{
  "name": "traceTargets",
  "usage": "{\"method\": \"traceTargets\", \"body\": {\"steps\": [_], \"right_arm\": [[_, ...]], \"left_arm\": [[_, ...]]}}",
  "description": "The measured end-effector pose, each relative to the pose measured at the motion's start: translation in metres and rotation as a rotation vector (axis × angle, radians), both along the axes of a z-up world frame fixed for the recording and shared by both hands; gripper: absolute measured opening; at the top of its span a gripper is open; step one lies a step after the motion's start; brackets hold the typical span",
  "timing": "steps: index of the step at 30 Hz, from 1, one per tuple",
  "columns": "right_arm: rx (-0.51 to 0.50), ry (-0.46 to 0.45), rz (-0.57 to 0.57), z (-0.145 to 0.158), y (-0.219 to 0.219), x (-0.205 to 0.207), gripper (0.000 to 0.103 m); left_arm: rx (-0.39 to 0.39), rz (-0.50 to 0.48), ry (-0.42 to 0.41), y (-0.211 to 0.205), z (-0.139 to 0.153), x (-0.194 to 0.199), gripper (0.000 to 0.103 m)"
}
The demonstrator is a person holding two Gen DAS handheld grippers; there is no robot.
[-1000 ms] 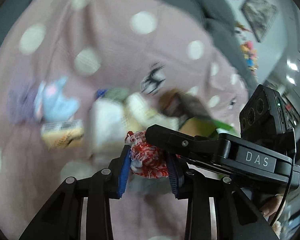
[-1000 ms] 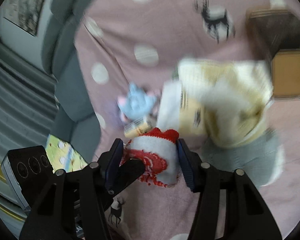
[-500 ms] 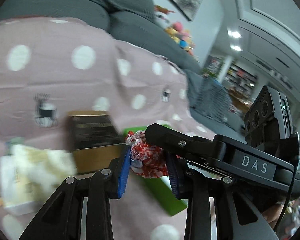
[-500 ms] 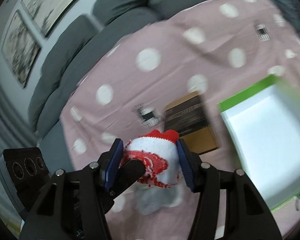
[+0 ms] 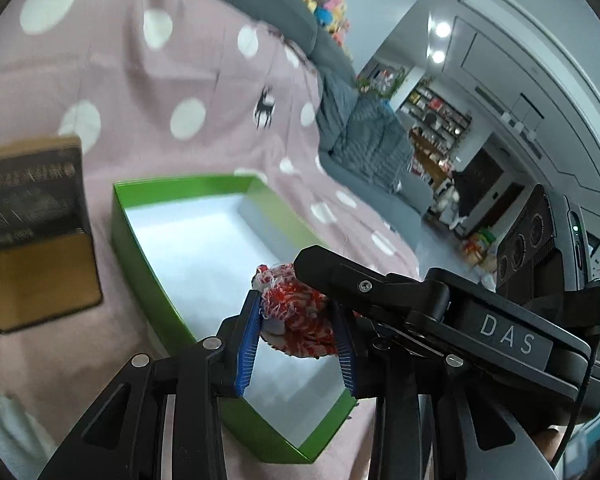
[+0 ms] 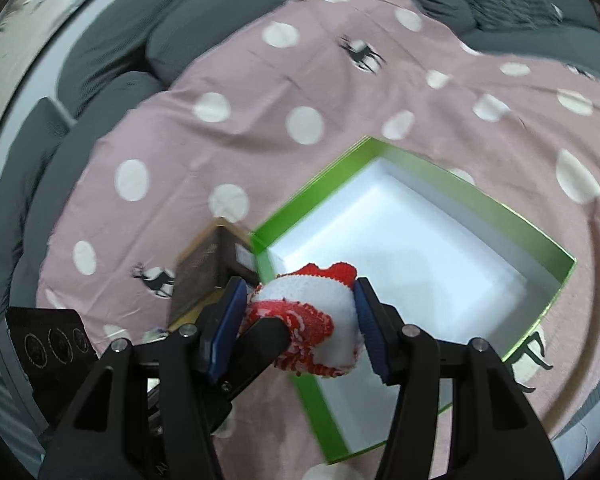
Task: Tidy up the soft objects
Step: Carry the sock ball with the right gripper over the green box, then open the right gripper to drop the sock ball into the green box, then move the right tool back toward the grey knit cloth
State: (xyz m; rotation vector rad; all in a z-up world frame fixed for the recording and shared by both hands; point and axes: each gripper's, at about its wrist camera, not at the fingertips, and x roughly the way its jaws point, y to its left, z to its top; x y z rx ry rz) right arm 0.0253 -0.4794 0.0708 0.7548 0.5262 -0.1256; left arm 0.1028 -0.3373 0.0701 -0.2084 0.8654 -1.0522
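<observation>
Grey sofa (image 6: 112, 60) w/ pink dotted blanket (image 6: 260, 80), ceiling lights (image 5: 440, 40), shelves (image 5: 436, 108)

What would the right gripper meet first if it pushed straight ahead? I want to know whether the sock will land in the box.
Probably the white floor of the green box: the right gripper, clamping the sock, points into it, though depth is unclear.

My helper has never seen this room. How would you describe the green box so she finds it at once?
On the pink dotted blanket over the grey sofa lies an open green box. Unlike the closed brown box beside it, it is shallow, bright green outside, white and empty inside.
</observation>
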Motion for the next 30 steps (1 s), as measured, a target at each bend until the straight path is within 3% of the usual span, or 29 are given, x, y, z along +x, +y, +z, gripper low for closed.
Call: {"method": "traceTargets", "body": {"steps": [4, 8, 10, 13, 14, 18, 26, 30], "right_arm": [[0.022, 0.056, -0.026, -0.017, -0.009, 0.005, 0.055], [0.029, 0.092, -0.047, -0.023, -0.011, 0.006, 0.056], [0.025, 0.095, -0.062, -0.022, -0.011, 0.005, 0.064], [0.017, 0.067, -0.080, -0.017, -0.012, 0.000, 0.082], [0.014, 0.053, -0.082, -0.014, -0.011, -0.003, 0.084], [-0.034, 0.037, -0.092, 0.000, -0.002, -0.010, 0.091], [-0.157, 0.017, 0.016, 0.024, 0.046, -0.010, 0.099], [-0.224, 0.029, 0.062, 0.031, 0.071, -0.011, 0.100]], "left_arm": [[0.031, 0.003, 0.053, -0.010, -0.014, 0.003, 0.035], [0.056, 0.004, 0.050, -0.011, -0.016, 0.000, 0.035], [0.059, 0.010, 0.027, -0.008, -0.010, -0.004, 0.035], [0.084, 0.028, 0.003, -0.002, -0.004, -0.006, 0.059], [0.094, 0.038, -0.004, 0.001, -0.002, -0.006, 0.070], [0.093, 0.093, -0.032, 0.024, 0.008, -0.007, 0.081], [0.140, 0.306, -0.073, 0.111, 0.029, -0.008, 0.083], [0.223, 0.447, -0.079, 0.159, 0.034, -0.010, 0.085]]}}
